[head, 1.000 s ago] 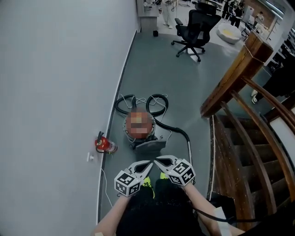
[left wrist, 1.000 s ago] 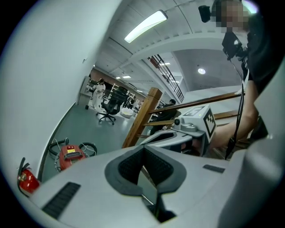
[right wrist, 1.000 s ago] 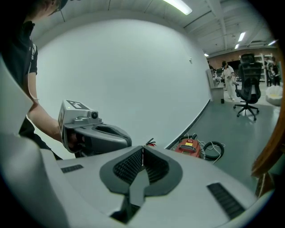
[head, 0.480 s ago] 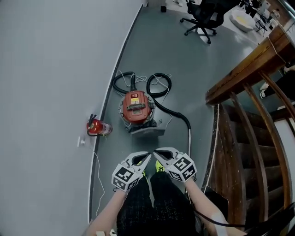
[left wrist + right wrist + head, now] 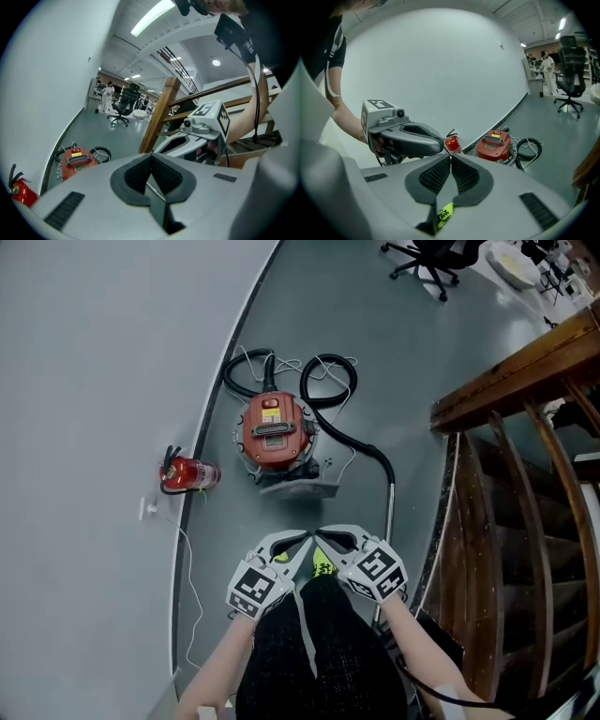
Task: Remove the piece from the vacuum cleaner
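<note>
A red canister vacuum cleaner (image 5: 275, 430) stands on the grey floor by the wall, with its black hose (image 5: 330, 390) coiled behind it and a metal wand (image 5: 388, 505) running toward me. It also shows small in the left gripper view as the vacuum cleaner (image 5: 75, 160) and in the right gripper view as the vacuum cleaner (image 5: 493, 145). My left gripper (image 5: 300, 545) and right gripper (image 5: 323, 538) hang side by side above my legs, well short of the vacuum. Both are shut with nothing between the pads.
A red fire extinguisher (image 5: 190, 474) lies by the wall left of the vacuum. A white cable (image 5: 192, 577) trails along the wall. A wooden stair railing (image 5: 511, 381) and steps are at the right. A black office chair (image 5: 427, 254) stands far back.
The head view has tipped down and closer, so the vacuum cleaner appears higher and larger. Both grippers have sunk lower over my legs, staying shut and side by side.
</note>
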A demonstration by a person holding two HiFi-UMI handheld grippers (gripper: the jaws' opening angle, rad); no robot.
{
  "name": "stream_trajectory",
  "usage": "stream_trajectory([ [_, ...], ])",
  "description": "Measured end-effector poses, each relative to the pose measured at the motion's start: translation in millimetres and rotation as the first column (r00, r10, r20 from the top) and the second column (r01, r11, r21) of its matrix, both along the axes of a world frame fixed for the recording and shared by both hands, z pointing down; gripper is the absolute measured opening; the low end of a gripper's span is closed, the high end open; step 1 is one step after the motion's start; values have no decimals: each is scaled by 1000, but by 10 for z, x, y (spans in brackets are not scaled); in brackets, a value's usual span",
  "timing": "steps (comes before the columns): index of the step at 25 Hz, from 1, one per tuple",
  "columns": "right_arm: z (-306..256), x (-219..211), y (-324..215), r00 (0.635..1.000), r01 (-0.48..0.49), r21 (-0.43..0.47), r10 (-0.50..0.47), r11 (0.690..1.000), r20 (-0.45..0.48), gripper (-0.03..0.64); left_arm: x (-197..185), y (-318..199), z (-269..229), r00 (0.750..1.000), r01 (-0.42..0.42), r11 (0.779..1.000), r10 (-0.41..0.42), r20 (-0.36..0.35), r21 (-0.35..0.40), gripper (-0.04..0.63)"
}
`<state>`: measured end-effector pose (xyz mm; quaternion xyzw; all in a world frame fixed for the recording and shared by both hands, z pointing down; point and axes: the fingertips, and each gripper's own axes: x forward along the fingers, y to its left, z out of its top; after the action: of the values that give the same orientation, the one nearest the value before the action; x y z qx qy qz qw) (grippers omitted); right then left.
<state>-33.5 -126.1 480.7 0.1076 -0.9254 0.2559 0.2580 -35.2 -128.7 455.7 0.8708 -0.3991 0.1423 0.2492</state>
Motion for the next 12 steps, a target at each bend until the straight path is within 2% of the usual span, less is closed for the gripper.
stream_trajectory([
  [3, 195, -14, -51, 1000, 10, 8, -10, 1000, -1, 17, -36, -45, 199, 1000, -9, 1000, 9, -3, 0, 8],
  [12, 898, -33, -178, 999, 40, 17, -39, 999, -32, 17, -114, -116, 895, 996, -70, 997, 71, 46, -18, 9],
])
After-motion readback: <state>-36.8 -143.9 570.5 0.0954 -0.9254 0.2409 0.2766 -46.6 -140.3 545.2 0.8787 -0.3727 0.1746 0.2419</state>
